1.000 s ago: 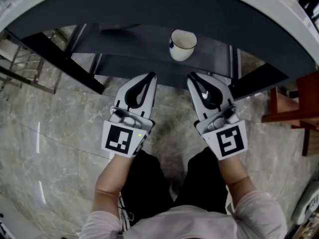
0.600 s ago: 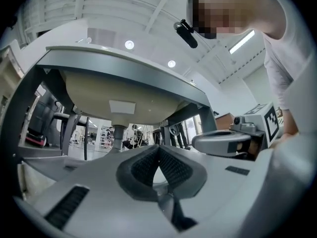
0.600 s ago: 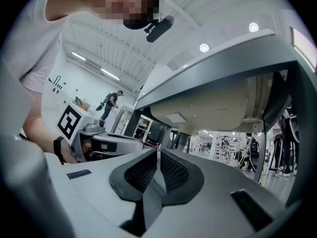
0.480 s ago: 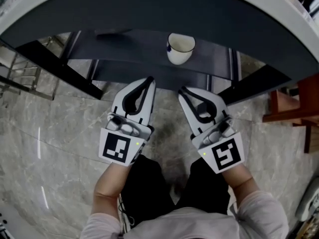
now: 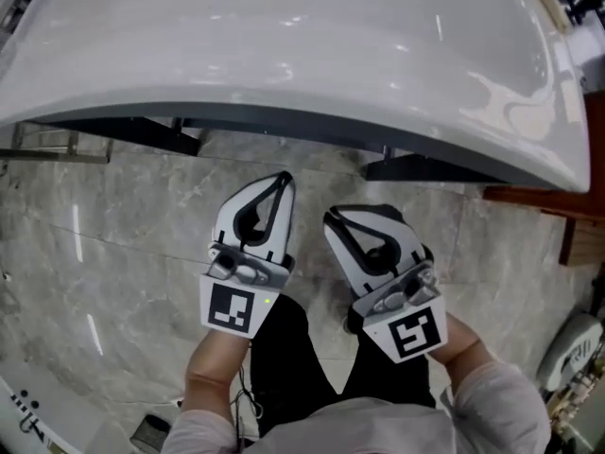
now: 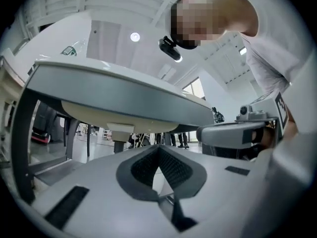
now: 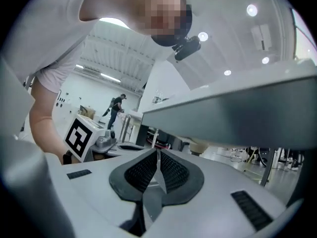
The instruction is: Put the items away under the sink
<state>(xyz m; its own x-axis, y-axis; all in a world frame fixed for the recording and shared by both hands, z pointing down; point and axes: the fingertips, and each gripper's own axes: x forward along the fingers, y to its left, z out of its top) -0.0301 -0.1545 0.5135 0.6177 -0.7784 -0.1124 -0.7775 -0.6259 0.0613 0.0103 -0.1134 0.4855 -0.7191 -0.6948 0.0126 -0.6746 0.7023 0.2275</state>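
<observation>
Both the left gripper (image 5: 282, 180) and the right gripper (image 5: 333, 218) have risen and pulled back, jaws together and empty. The sink (image 5: 284, 64) now hides the cup ahead of them, so it seems stowed underneath.

The floor (image 5: 123, 244) is grey veined marble, glossy enough to catch streaks of light. A red-brown wooden piece of furniture (image 5: 579, 206) stands at the right edge, and a chrome rack (image 5: 57, 145) at the left. Near the lower right corner sits a white rounded appliance (image 5: 567, 353). Far off in the hall a person (image 7: 117, 108) stands, and round ceiling lights (image 7: 252, 10) glow overhead.
</observation>
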